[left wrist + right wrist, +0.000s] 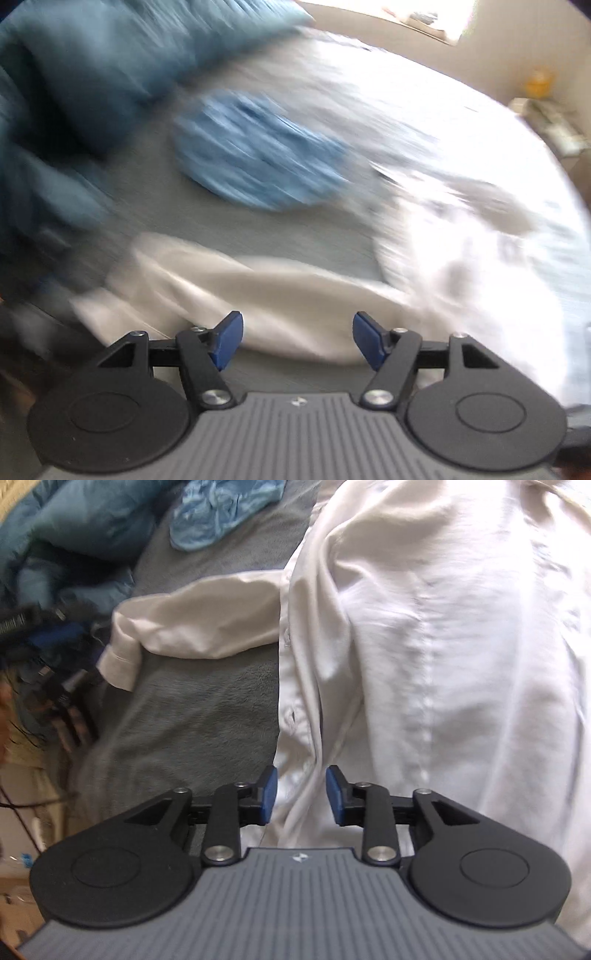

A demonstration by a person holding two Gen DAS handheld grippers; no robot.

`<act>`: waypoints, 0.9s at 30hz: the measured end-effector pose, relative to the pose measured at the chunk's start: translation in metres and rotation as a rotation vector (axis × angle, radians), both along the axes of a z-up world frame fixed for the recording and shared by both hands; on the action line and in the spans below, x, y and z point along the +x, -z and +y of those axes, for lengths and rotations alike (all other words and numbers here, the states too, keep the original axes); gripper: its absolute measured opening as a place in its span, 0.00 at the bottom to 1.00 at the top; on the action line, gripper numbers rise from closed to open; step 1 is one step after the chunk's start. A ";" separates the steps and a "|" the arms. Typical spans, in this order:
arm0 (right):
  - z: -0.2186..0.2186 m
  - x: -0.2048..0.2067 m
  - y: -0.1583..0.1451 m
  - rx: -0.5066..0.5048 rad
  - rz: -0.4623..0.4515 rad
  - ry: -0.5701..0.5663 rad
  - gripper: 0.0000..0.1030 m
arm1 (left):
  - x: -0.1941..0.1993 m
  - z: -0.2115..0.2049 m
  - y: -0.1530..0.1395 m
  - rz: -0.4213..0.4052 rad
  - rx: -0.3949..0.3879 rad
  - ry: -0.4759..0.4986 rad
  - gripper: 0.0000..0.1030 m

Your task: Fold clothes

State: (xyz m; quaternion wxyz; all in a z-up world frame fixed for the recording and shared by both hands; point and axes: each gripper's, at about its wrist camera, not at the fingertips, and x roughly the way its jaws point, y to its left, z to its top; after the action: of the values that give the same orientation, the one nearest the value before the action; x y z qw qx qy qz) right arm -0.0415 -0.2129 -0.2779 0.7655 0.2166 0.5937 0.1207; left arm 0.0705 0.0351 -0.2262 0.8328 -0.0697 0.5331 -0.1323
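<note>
A white button-up shirt (443, 635) lies spread on a grey blanket (207, 716), its sleeve (195, 624) stretched out to the left. My right gripper (301, 794) is open, its blue pads on either side of a fold at the shirt's button edge. My left gripper (297, 339) is open and empty, just over the sleeve (280, 299); this view is motion-blurred. The left gripper also shows blurred in the right wrist view (66, 686), by the sleeve cuff (118, 664).
A crumpled light blue garment (255, 151) lies on the grey blanket (236, 236) beyond the sleeve; it also shows in the right wrist view (218, 513). A dark teal duvet (92, 74) is bunched at the left. A bedside shelf (554, 122) stands at far right.
</note>
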 end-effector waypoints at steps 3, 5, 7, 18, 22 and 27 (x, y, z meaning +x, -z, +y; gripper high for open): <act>-0.025 -0.032 -0.007 0.011 0.027 0.066 0.31 | -0.016 -0.036 0.027 0.141 -0.097 0.139 0.61; -0.045 -0.054 -0.012 -0.032 0.044 0.134 0.31 | -0.029 -0.067 0.040 0.187 -0.084 0.241 0.58; -0.069 -0.076 -0.018 -0.095 0.042 0.216 0.31 | -0.039 -0.093 0.048 0.215 -0.084 0.328 0.58; -0.178 -0.176 0.008 -0.271 0.157 0.694 0.53 | -0.090 -0.228 0.065 0.215 -0.055 0.720 0.57; -0.182 -0.200 0.035 -0.173 0.202 0.819 0.54 | -0.106 -0.253 0.076 0.221 -0.030 0.819 0.57; -0.180 -0.202 0.053 -0.123 0.199 0.836 0.25 | -0.119 -0.270 0.085 0.240 -0.002 0.888 0.57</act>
State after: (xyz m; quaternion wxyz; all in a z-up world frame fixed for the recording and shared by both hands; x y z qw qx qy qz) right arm -0.2432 -0.3934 -0.3311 0.6991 0.4031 0.5320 -0.2566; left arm -0.0486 -0.2345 -0.3117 0.6275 0.1499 0.6039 -0.4680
